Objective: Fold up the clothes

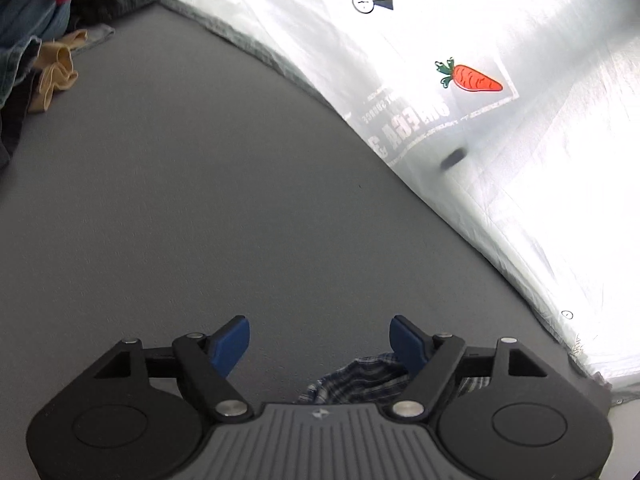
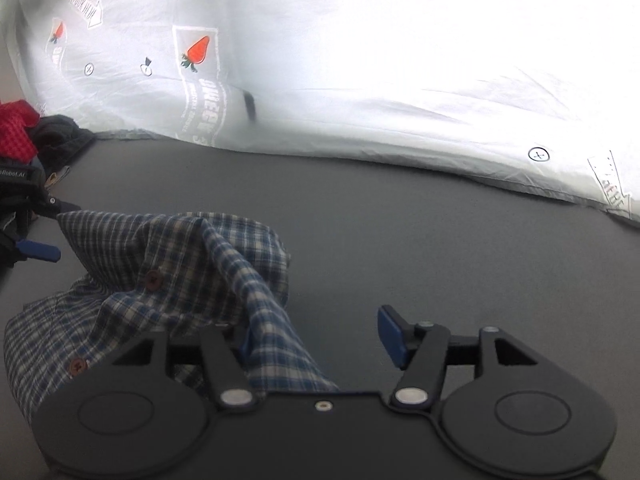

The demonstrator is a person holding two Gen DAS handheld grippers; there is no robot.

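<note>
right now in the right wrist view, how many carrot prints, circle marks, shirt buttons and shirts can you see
carrot prints: 2
circle marks: 3
brown buttons: 2
plaid shirt: 1
total: 8

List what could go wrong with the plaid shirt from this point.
1. The plaid shirt lies bunched on the grey table, not flat; folding it as it lies would likely trap creases.
2. Cloth drapes over one finger of the right tongs, which stand open; pulling away may drag the shirt.
3. The left tongs are open with only a shirt edge beside one finger, so a re-grip could miss.
</note>
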